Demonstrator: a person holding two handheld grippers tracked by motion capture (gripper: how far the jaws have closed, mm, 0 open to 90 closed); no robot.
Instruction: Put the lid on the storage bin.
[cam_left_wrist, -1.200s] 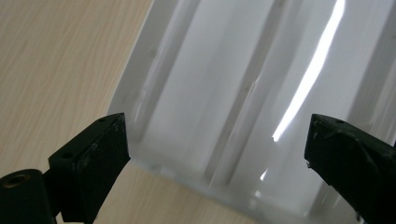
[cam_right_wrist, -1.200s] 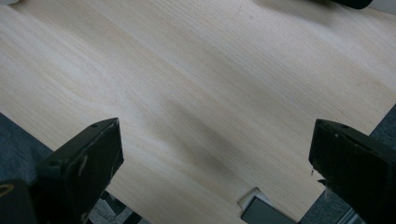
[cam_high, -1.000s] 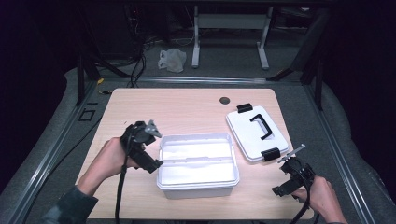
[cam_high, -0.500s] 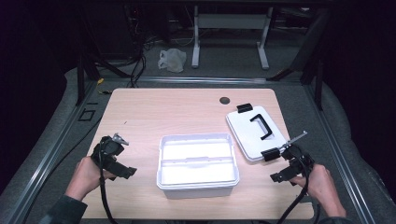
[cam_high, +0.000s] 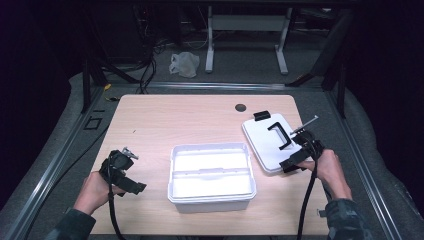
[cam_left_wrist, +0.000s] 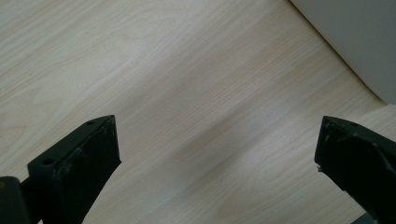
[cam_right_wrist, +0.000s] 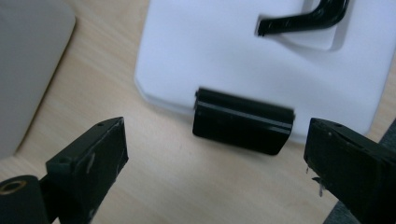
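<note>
On the table (cam_high: 165, 120), white bin (cam_high: 210, 175) sits lidless.

Dark room, grey floor (cam_high: 240, 65), light wood table (cam_high: 190, 120), metal stand legs (cam_high: 245, 30) w/ cables behind

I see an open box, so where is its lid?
In the high view the white lid lies flat on the table's right side, right of the box, by the right tool.

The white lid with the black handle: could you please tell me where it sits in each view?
High view: the lid lies flat at the table's right, beside the tub.
Left gripper view: not in it.
Right gripper view: upper middle to right, its black clasp between the open jaws.
Shared landmark: the black handle.
</note>
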